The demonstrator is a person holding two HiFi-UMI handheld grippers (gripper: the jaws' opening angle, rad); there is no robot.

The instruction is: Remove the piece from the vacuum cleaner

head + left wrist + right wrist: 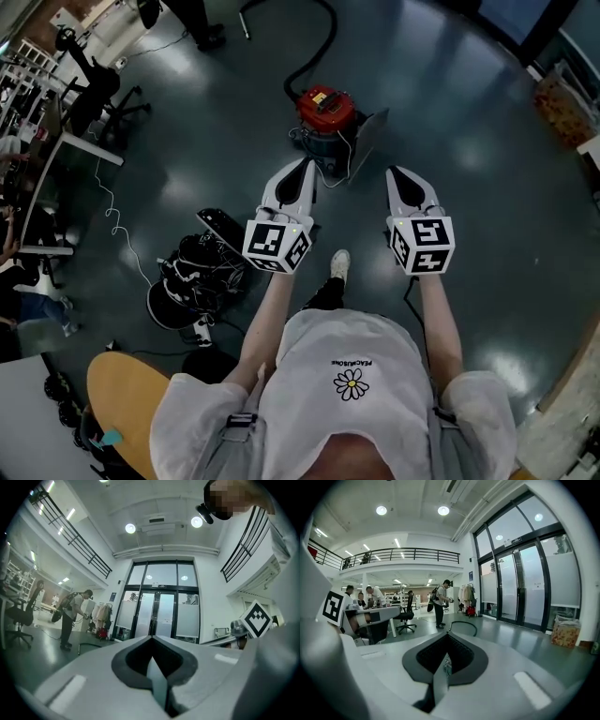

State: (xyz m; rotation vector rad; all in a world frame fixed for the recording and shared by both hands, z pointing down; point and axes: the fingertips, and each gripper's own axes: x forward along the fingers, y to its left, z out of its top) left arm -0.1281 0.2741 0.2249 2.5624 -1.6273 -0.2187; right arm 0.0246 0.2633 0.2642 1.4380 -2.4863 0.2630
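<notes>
The vacuum cleaner (324, 116), a dark drum with a red lid, stands on the grey floor ahead of me in the head view. Its black hose (319, 52) curves away behind it. A grey flat piece (369, 141) leans at the drum's right side. My left gripper (302, 172) is held in the air just short of the drum, jaws closed together and empty. My right gripper (397, 176) hovers to the right of the grey piece, also shut on nothing. Both gripper views look level across the hall, and the left gripper (152, 641) and right gripper (447, 639) show closed jaws; the vacuum is hidden there.
A heap of black gear and cables (199, 272) lies on the floor to my left. Desks and office chairs (89, 103) line the far left. An orange round board (127, 401) sits at my lower left. A person (439, 603) stands near glass doors (520, 585).
</notes>
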